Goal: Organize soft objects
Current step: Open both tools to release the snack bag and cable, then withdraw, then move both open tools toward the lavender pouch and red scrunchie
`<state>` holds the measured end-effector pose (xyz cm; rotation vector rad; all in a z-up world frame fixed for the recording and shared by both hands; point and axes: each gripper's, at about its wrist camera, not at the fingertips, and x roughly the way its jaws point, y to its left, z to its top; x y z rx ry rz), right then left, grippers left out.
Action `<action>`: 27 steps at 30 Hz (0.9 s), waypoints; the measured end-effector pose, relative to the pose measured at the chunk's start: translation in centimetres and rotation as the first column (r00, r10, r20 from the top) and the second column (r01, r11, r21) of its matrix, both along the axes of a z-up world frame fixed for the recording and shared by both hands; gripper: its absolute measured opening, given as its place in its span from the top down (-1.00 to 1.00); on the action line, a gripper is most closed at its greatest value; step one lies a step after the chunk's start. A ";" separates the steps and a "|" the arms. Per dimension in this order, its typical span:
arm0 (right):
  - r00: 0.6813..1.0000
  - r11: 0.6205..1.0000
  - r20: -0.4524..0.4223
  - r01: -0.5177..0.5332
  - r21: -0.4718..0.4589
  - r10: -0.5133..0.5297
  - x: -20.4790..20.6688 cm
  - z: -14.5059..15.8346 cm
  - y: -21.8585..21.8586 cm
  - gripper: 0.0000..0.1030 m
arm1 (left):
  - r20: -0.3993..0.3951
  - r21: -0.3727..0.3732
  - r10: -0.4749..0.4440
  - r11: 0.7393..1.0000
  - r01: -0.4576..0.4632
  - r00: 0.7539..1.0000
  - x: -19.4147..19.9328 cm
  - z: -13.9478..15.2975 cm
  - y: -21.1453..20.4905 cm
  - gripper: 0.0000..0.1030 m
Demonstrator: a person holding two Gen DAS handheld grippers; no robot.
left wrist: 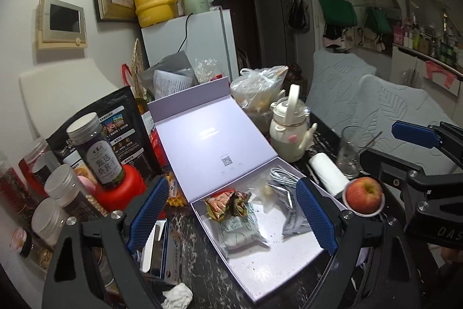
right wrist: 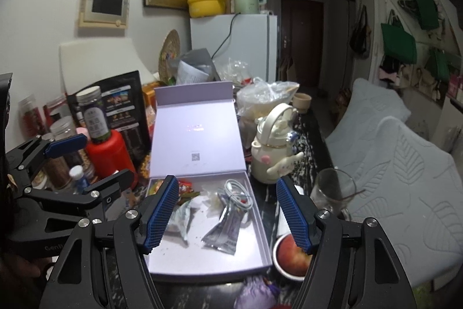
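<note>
A lilac box (left wrist: pixel 275 259) lies with its lid flung back on the dark marble table. Inside are an orange snack packet (left wrist: pixel 224 203), a white-green packet (left wrist: pixel 240 230), a silver pouch (left wrist: pixel 289 217) and a white cable (left wrist: pixel 282 174). My left gripper (left wrist: pixel 231 210) hovers above the box, open, with nothing between its blue pads. My right gripper (right wrist: pixel 228 213) is also open and empty above the same box (right wrist: pixel 202 259), over the silver pouch (right wrist: pixel 225 228) and cable (right wrist: pixel 235 191). Each gripper shows in the other's view: the right gripper (left wrist: pixel 405 152) and the left gripper (right wrist: pixel 92 164).
An apple in a small bowl (left wrist: pixel 364 194) sits just right of the box, beside a white roll (left wrist: pixel 327 173), a glass (left wrist: pixel 348 152) and a cream kettle (left wrist: pixel 289 129). Jars (left wrist: pixel 95 149) and packets crowd the left. A crumpled tissue (left wrist: pixel 176 296) lies near the front. Grey sofa cushions (right wrist: pixel 405 164) stand at right.
</note>
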<state>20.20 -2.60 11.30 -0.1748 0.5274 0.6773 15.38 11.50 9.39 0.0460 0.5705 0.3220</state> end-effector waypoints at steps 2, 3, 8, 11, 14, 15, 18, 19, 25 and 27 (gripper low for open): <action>1.000 1.000 0.012 0.003 0.007 -0.003 -1.1 0.3 -0.8 -0.40 | 0.010 -0.001 -0.008 1.000 0.008 1.000 -0.9 0.3 -0.4 -0.75; 1.000 1.000 0.019 0.006 0.012 -0.007 -1.8 0.4 -1.3 -0.41 | 0.013 -0.003 -0.012 1.000 0.013 1.000 -1.3 0.4 -0.6 -0.75; 0.999 0.999 0.040 0.019 0.026 -0.020 -4.6 0.6 -3.3 -0.48 | 0.032 -0.016 -0.039 0.999 0.039 0.999 -3.5 0.7 -1.9 -0.75; 0.999 0.999 0.045 0.030 0.027 -0.031 -5.9 0.2 -4.3 -0.49 | 0.037 -0.021 -0.059 0.998 0.059 0.998 -4.6 0.5 -2.8 -0.76; 0.998 0.999 0.047 0.044 0.028 -0.045 -7.0 0.0 -5.4 -0.50 | 0.035 -0.037 -0.084 0.996 0.085 0.996 -5.3 0.1 -3.5 -0.75; 0.998 0.998 0.048 0.049 0.030 -0.051 -7.5 -0.1 -5.8 -0.50 | 0.033 -0.038 -0.090 0.995 0.091 0.995 -5.5 -0.1 -3.8 -0.76; 0.997 0.998 0.049 0.060 0.031 -0.061 -8.5 -0.6 -6.8 -0.53 | 0.027 -0.043 -0.101 0.994 0.102 0.995 -6.1 -0.7 -4.7 -0.76; 0.997 0.998 0.049 0.062 0.030 -0.064 -8.8 -0.8 -7.2 -0.53 | 0.023 -0.051 -0.109 0.993 0.110 0.994 -6.3 -1.0 -5.0 -0.75; 0.996 0.996 0.015 0.083 0.025 -0.083 -10.1 -2.5 -9.2 -0.56 | -0.024 -0.069 -0.149 0.987 0.147 0.989 -6.6 -2.6 -7.0 -0.76; 0.995 0.995 0.007 0.096 0.027 -0.096 -10.4 -3.0 -9.9 -0.56 | -0.037 -0.068 -0.163 0.985 0.160 0.986 -6.7 -3.1 -7.8 -0.75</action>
